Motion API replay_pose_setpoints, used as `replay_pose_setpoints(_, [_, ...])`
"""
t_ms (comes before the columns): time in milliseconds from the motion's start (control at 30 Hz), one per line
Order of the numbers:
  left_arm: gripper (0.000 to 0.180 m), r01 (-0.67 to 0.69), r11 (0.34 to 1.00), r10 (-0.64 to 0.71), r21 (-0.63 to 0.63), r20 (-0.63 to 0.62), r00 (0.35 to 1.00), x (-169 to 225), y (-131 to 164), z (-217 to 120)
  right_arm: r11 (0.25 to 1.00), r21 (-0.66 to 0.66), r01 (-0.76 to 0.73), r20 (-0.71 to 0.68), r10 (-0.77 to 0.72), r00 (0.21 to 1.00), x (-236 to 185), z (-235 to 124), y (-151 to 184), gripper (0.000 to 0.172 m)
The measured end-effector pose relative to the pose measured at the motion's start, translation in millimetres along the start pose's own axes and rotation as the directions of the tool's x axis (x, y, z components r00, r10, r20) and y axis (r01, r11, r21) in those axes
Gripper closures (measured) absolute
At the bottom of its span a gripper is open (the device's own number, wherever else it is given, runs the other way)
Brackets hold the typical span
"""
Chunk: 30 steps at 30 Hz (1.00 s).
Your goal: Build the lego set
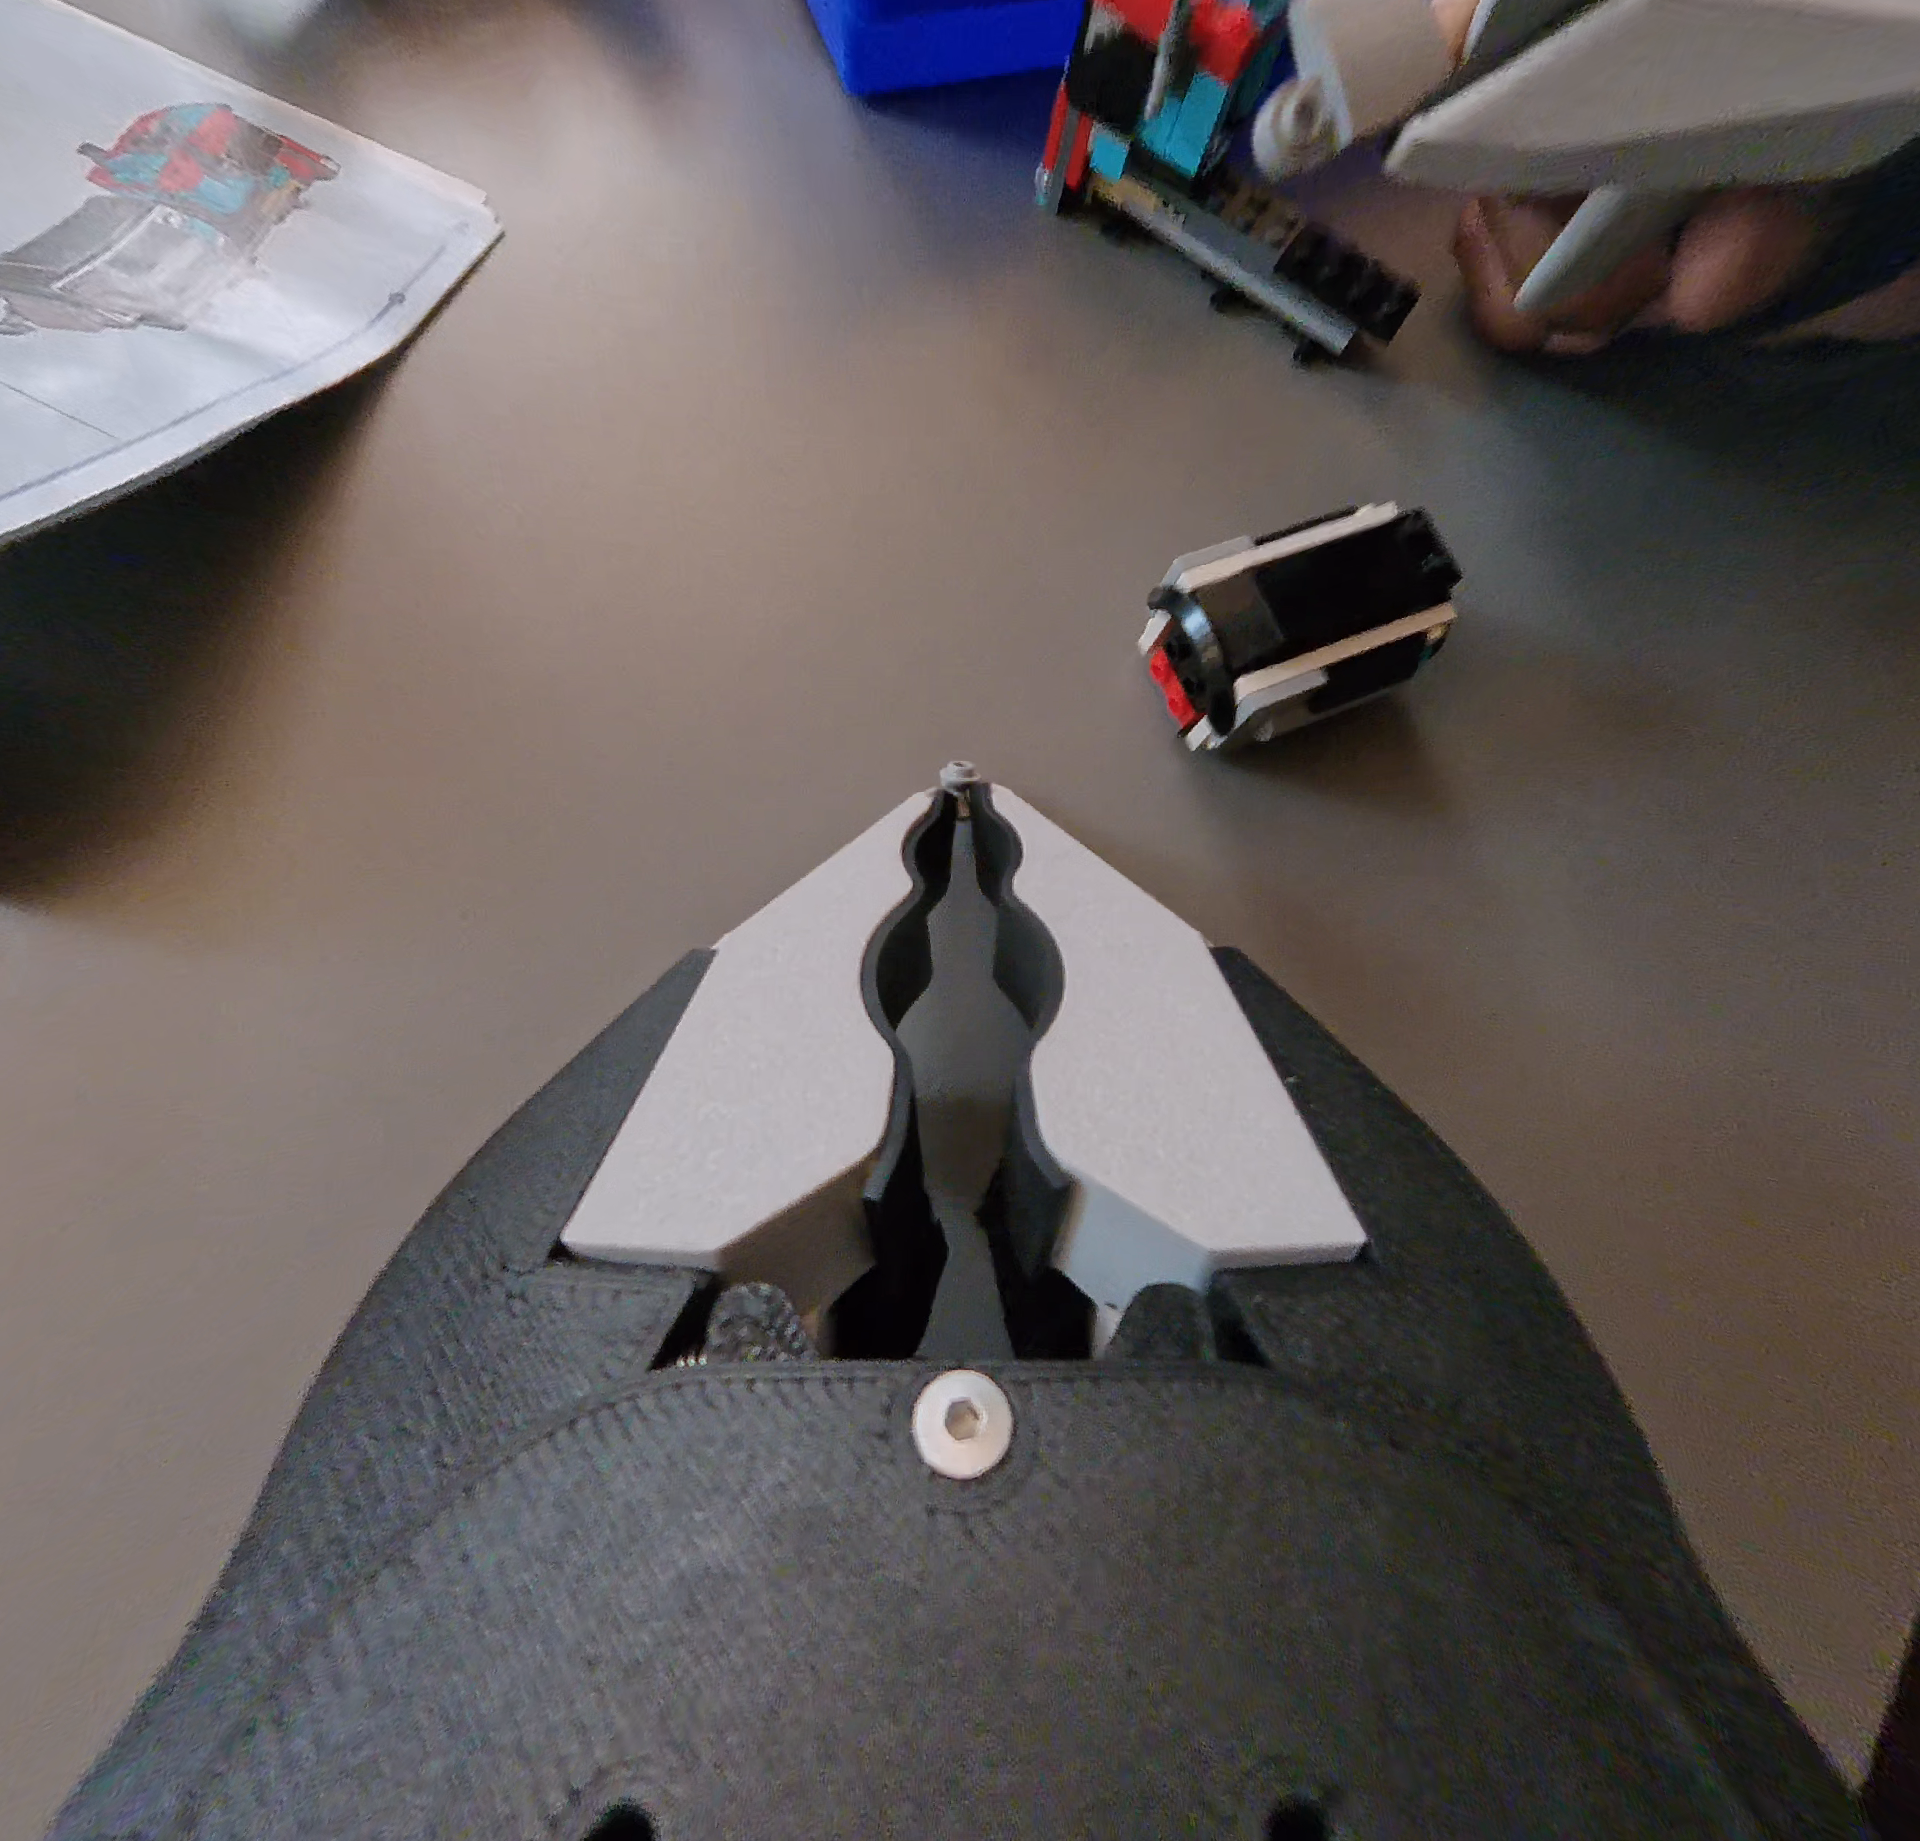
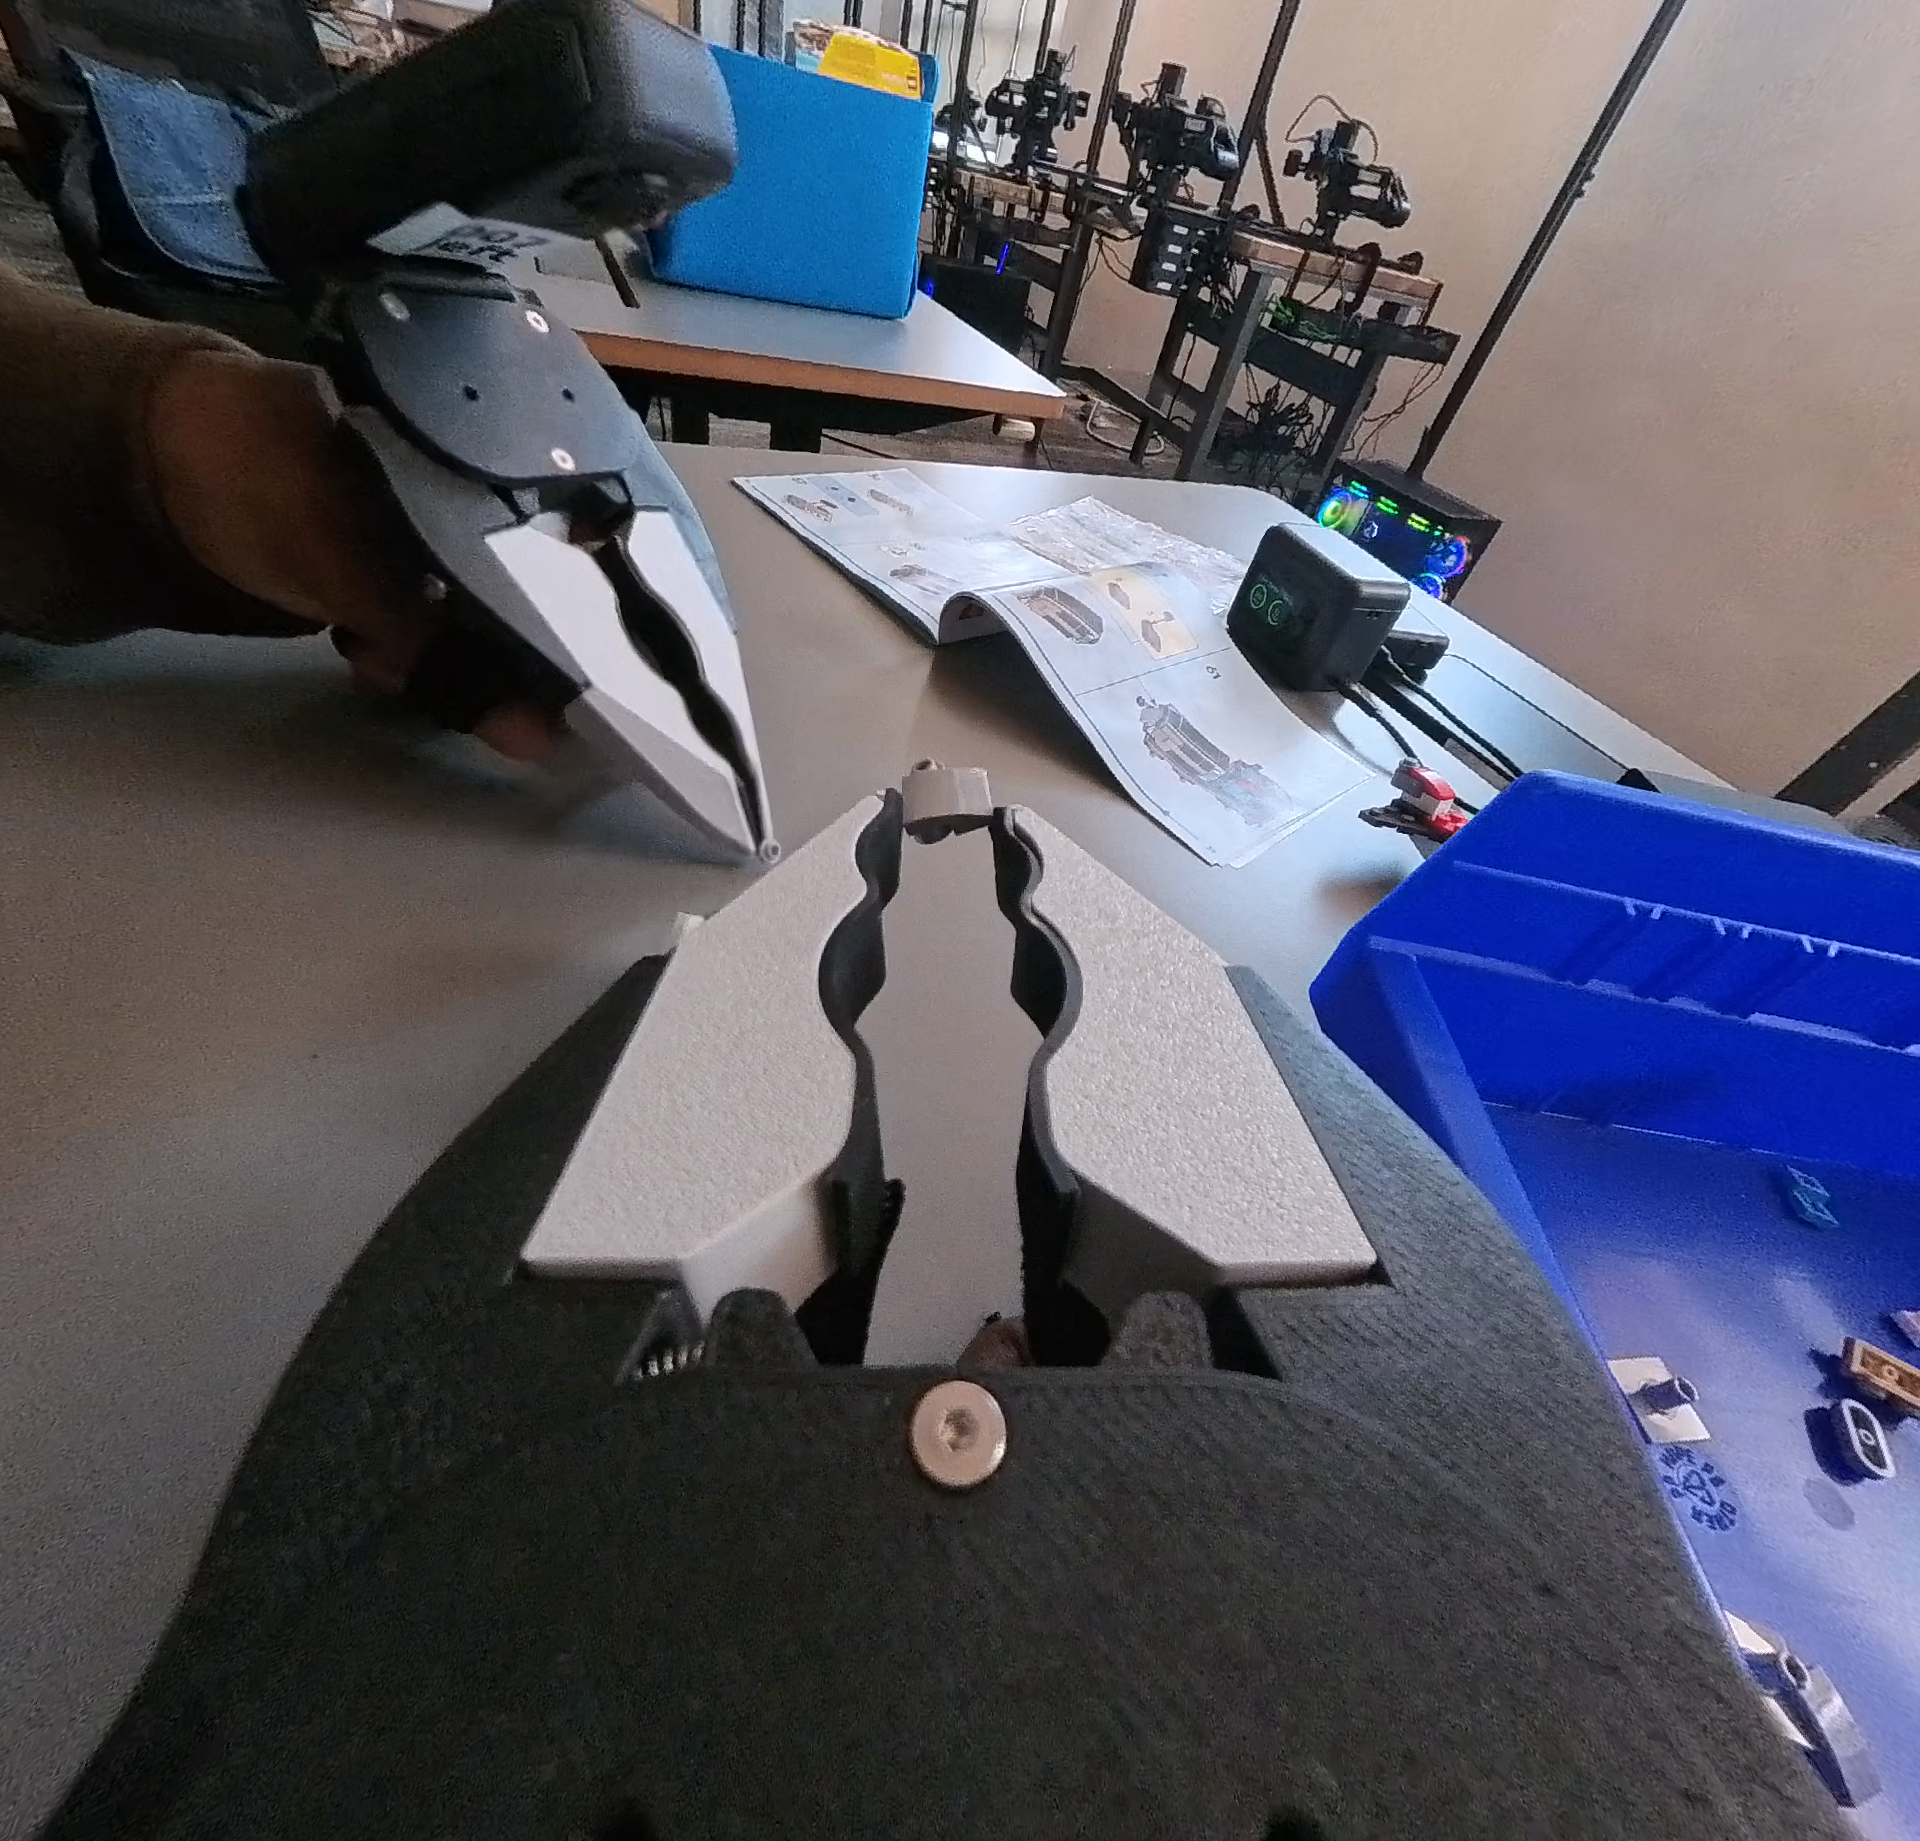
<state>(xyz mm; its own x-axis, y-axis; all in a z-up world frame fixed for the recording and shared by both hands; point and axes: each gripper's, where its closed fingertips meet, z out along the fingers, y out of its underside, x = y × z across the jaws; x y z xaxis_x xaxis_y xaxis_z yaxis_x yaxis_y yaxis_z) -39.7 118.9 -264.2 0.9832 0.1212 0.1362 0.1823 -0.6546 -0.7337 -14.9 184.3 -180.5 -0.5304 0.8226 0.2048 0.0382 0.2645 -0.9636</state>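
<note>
I am pinching a tiny grey peg (image 1: 961,775) in my left fingers (image 1: 961,804), which are drawn almost together on it; its round holed head is poking out past the tips, its long axis running forward along the fingers, down toward the brown surface (image 1: 623,648). In my right fingers (image 2: 940,817), standing partly open, I am gripping a small grey brick (image 2: 943,796) crosswise, both dark pads pressing on its ends, so its long axis is lying across the gap from side to side; something small is sticking up at its left end, too small to name. The two tips are hovering just beside each other above the surface. A black and grey brick cylinder (image 1: 1304,628) is lying on its side near my left fingers, its red-centred end facing left. Farther off are standing a red, teal and black brick model (image 1: 1174,98) on a dark chassis, an open instruction booklet (image 2: 1091,628), and a blue parts bin (image 2: 1662,960) holding loose pieces.
</note>
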Motion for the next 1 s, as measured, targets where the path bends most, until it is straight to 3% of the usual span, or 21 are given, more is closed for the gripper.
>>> replay_pose_setpoints(133, [0.177,0.172,0.972,-0.143,0.158,-0.180,0.973,16,-24,-11,1.000,0.015,0.002,0.005,-0.002,1.000,-2,-1,-2,0.154])
replay_pose_setpoints(233, [0.177,0.382,0.882,-0.254,0.277,-0.402,0.879,29,-51,-30,1.000,0.024,0.011,0.013,-0.011,1.000,-5,-1,-4,0.154])
replay_pose_setpoints(333, [0.177,0.537,0.783,-0.308,0.313,-0.555,0.773,35,-67,-42,0.999,0.027,0.020,0.019,-0.021,1.000,-7,-1,-5,0.154])
replay_pose_setpoints(433, [0.177,0.595,0.747,-0.330,0.298,-0.610,0.720,38,-70,-41,0.999,0.028,0.025,0.022,-0.025,0.999,-8,-1,-5,0.154])
replay_pose_setpoints(567, [0.177,0.556,0.774,-0.335,0.303,-0.550,0.765,34,-65,-35,0.999,0.025,0.023,0.026,-0.024,0.999,-9,-1,-4,0.154])
replay_pose_setpoints(800, [0.177,0.302,0.909,-0.245,0.287,-0.217,0.945,1,-33,-35,0.999,-0.004,0.043,0.038,-0.043,0.998,-15,-2,0,0.153])
replay_pose_setpoints(1000, [0.177,0.196,0.951,-0.199,0.238,-0.011,0.980,-47,1,-58,0.999,-0.028,0.040,0.043,-0.039,0.998,-15,0,4,0.154])
